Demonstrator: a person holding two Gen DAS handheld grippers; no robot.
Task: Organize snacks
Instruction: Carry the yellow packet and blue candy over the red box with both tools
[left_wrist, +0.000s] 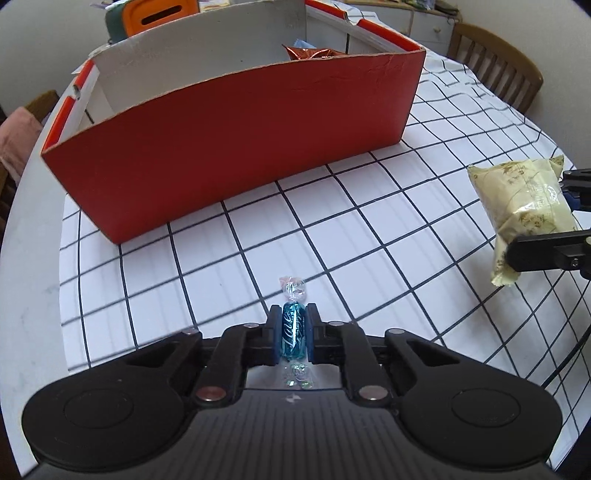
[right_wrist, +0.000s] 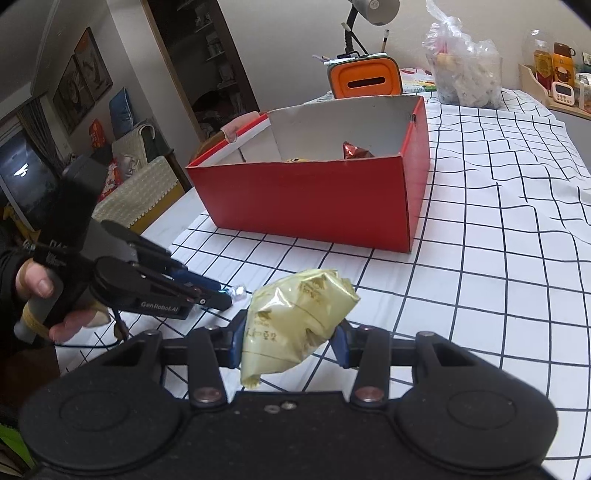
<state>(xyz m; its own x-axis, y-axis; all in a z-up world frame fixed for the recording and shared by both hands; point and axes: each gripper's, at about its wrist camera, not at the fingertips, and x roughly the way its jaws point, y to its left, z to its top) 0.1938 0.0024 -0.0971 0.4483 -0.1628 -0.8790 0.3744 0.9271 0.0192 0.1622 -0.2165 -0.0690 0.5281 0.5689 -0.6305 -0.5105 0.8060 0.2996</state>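
My left gripper (left_wrist: 293, 313) is shut on a small blue wrapped candy (left_wrist: 293, 338), low over the checked tablecloth; the twisted clear wrapper ends stick out front and back. In the right wrist view the same left gripper (right_wrist: 226, 297) sits at the left in a person's hand, with the candy's end (right_wrist: 239, 291) showing at its tip. My right gripper (right_wrist: 288, 338) is shut on a pale yellow-green snack packet (right_wrist: 299, 314), held above the cloth. The open red box (left_wrist: 236, 147) (right_wrist: 314, 199) stands ahead of both and holds a red foil snack (right_wrist: 356, 150).
Behind the box are an orange container (right_wrist: 365, 79), a desk lamp (right_wrist: 369, 11) and a clear plastic bag of items (right_wrist: 465, 70). A wooden chair (left_wrist: 495, 62) stands at the table's far right edge. The table's white edge (left_wrist: 33, 258) runs along the left.
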